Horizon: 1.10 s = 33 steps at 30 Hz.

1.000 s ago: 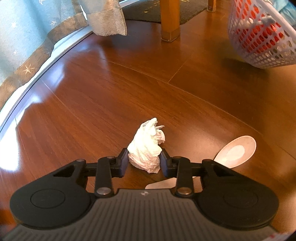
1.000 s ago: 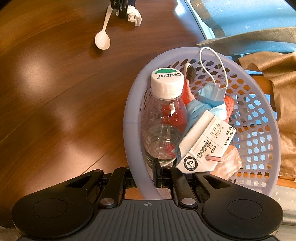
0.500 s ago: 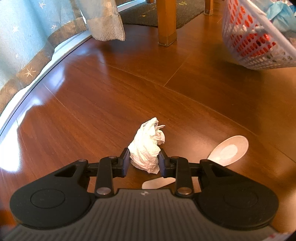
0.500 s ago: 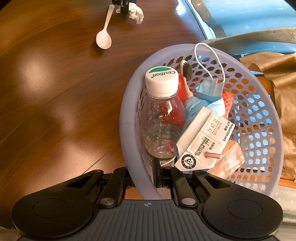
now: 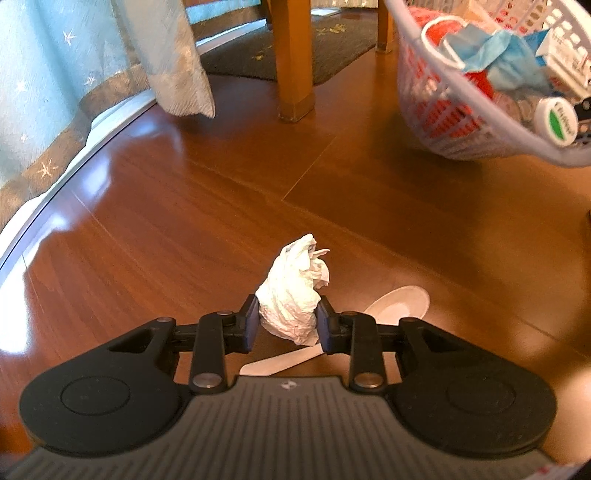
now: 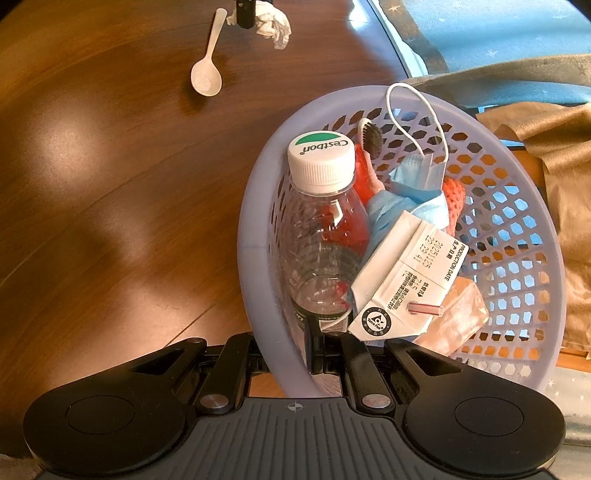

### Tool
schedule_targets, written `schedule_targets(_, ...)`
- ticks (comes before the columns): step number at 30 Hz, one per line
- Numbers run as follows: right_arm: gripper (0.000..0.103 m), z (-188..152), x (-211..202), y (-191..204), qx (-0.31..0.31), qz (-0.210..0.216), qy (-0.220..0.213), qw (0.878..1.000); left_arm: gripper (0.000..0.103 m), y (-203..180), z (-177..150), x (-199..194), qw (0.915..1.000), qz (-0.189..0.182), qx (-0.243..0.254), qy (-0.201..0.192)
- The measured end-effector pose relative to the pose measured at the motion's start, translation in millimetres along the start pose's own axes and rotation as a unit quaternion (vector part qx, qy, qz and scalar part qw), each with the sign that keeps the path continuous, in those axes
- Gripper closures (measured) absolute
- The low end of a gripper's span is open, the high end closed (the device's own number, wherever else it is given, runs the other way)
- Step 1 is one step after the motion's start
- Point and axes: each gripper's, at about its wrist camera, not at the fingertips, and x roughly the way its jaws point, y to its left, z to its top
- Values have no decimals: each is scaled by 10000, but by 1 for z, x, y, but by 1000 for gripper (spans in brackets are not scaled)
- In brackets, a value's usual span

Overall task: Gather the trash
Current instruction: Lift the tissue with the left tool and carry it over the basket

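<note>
Two grippers dividing work: left gripper (image 5: pixel 287 323) pinching crumpled tissue (image 5: pixel 293 291) above plastic spoon (image 5: pixel 397 302); right gripper (image 6: pixel 285 347) clamping laundry-style basket (image 6: pixel 258 236) rim, presenting it at 2 o'clock for drop.

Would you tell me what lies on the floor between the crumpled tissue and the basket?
In the right wrist view, only the white spoon lies near that stretch, beside the tissue; the floor on toward the basket is otherwise bare.
</note>
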Motion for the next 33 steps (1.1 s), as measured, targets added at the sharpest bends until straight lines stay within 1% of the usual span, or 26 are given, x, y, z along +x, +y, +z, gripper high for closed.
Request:
schedule_targets(7, 97, 1, 0, 0, 13, -2, 0, 10000, 76, -5, 12, -19, 9998, -73, -15, -202)
schedule_targets(19, 97, -1, 3, -4, 54, 11, 2, 10000, 76, -18, 34, -72, 9974, -229, 164, -656)
schedule_targets(25, 97, 0, 3, -3, 48, 9, 4, 10000, 76, -29, 55, -95, 9947, -293, 326, -926)
schedule_targets(29, 97, 0, 3, -2, 59, 5, 8, 10000, 76, -37, 72, -108, 9918, -432, 408, -1127)
schedule_targets(33, 97, 0, 4, -3, 65, 7, 8, 10000, 76, -53, 93, -118, 9873, -634, 615, -1322)
